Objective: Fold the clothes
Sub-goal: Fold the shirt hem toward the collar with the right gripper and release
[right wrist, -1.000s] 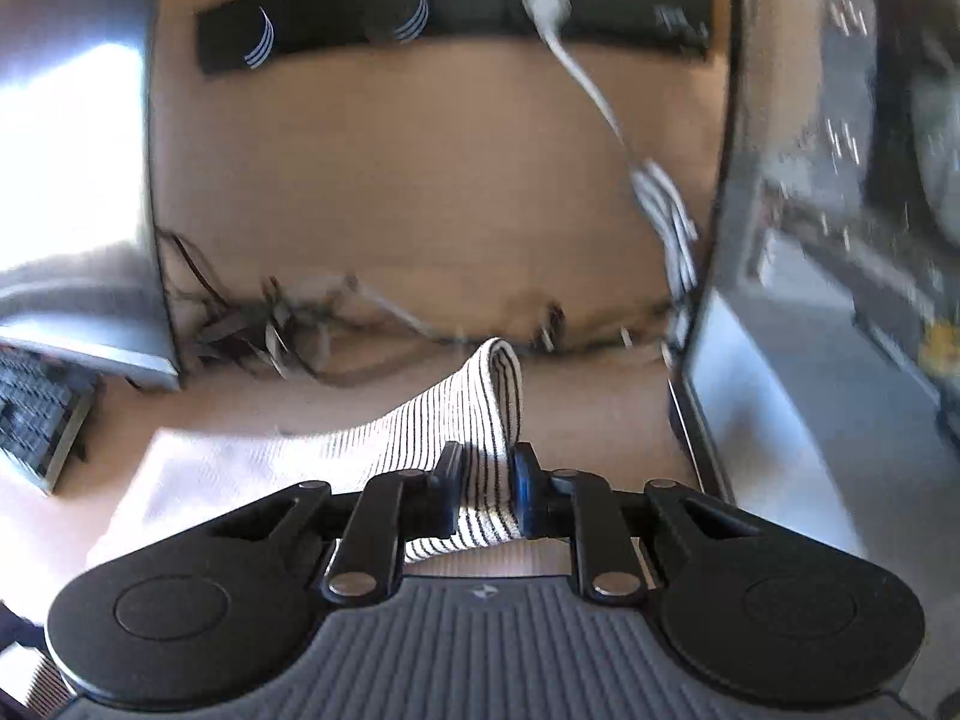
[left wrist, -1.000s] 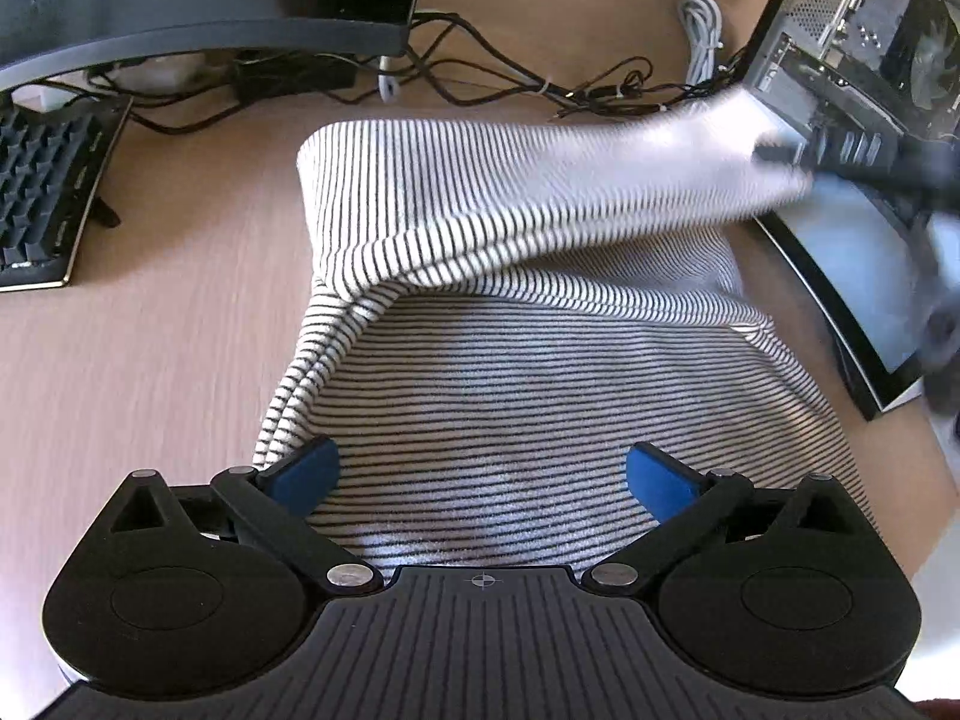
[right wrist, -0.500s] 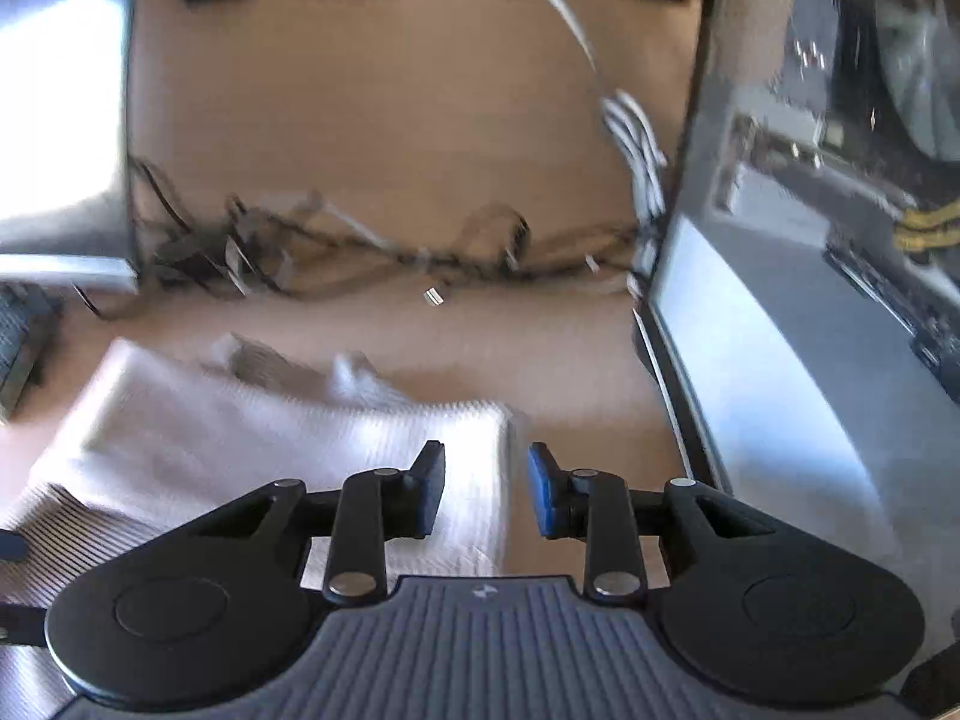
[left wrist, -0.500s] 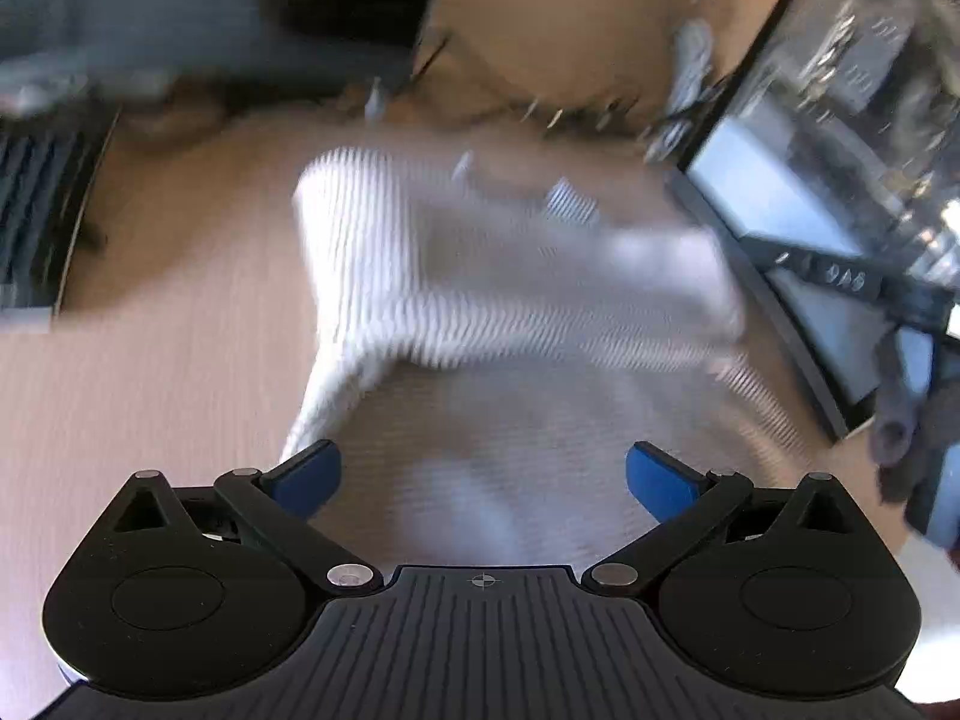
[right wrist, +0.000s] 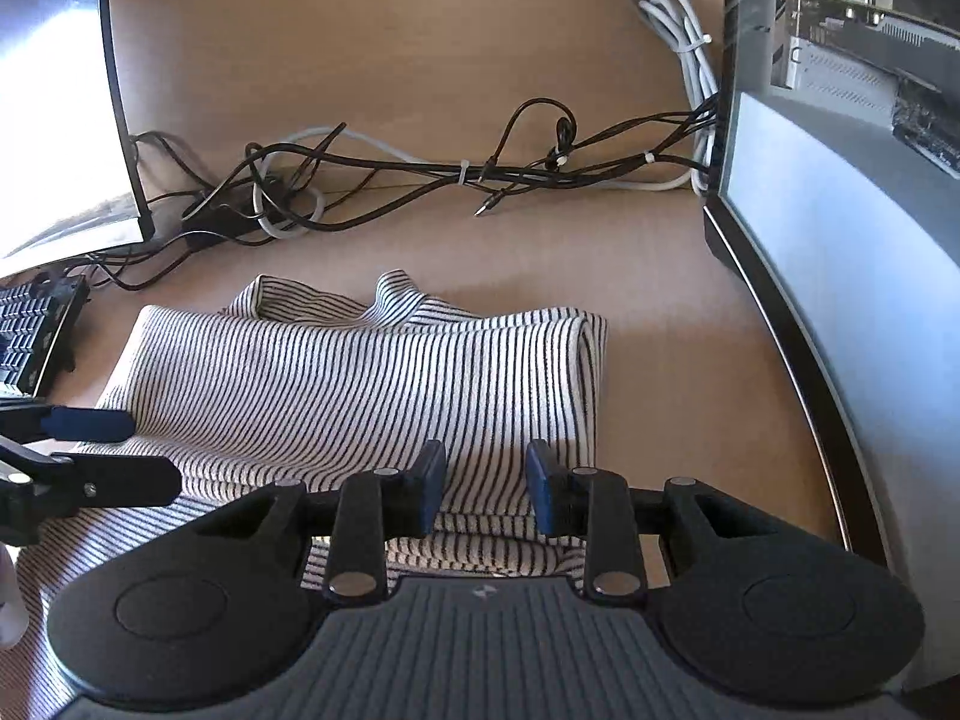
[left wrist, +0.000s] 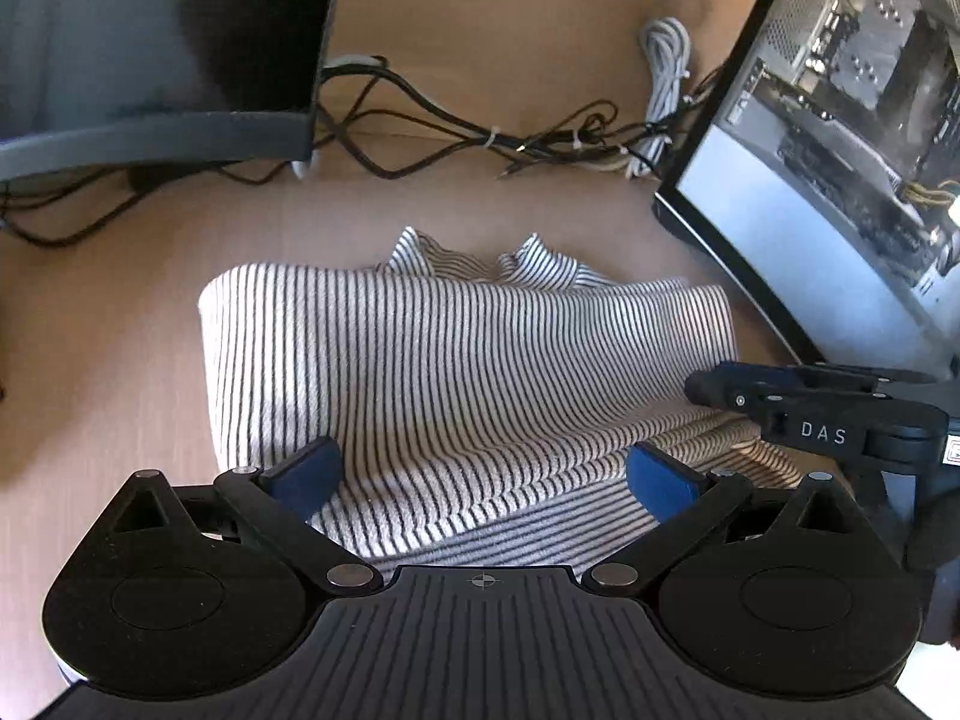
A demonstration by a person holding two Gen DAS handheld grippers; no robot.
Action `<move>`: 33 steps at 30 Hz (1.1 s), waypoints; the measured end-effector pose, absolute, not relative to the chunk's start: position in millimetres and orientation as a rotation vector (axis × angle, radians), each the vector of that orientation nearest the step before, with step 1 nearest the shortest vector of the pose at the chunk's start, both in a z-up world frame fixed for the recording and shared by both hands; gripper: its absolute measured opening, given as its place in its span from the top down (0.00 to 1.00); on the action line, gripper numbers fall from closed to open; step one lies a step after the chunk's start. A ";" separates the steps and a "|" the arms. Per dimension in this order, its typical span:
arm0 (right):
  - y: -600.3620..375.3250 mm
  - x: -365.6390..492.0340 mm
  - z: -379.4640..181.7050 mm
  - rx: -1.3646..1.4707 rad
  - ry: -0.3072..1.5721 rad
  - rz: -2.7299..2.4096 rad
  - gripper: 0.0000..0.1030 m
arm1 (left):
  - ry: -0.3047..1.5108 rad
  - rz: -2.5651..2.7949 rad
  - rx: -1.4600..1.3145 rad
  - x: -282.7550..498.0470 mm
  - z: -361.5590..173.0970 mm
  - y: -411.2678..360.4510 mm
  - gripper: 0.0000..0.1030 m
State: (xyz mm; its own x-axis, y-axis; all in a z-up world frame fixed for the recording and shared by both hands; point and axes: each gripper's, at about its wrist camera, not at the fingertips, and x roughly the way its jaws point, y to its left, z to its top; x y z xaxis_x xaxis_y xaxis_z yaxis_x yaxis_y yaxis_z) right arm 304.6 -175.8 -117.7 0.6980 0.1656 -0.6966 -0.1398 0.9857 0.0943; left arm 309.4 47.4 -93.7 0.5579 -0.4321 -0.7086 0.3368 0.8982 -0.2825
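Lying folded on the desk [right wrist: 690, 372], striped garment [left wrist: 456, 354], left tool [left wrist: 480, 474] spread wide, right tool [right wrist: 485, 483] parted, gripping nothing.

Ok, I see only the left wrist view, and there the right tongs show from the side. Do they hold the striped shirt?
Observer: No. In the right wrist view the right tongs have just been opening. The striped shirt shows in the gap, but the pads do not press on it.
Operator: Good. Is there something near the shirt that my view does not show?
Observer: Yes. A black keyboard lies on the table at the left edge of the right wrist view. It is apart from the cloth, with bare wood between them.
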 end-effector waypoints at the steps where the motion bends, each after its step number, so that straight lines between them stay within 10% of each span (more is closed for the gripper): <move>1: -176.4 306.7 -119.7 0.036 0.780 0.173 0.73 | 0.869 -0.457 -0.119 312.1 -93.8 47.0 0.00; 33: -167.4 304.5 -116.2 -0.036 0.790 0.229 0.57 | 0.830 -0.453 -0.270 317.4 -85.2 77.8 0.00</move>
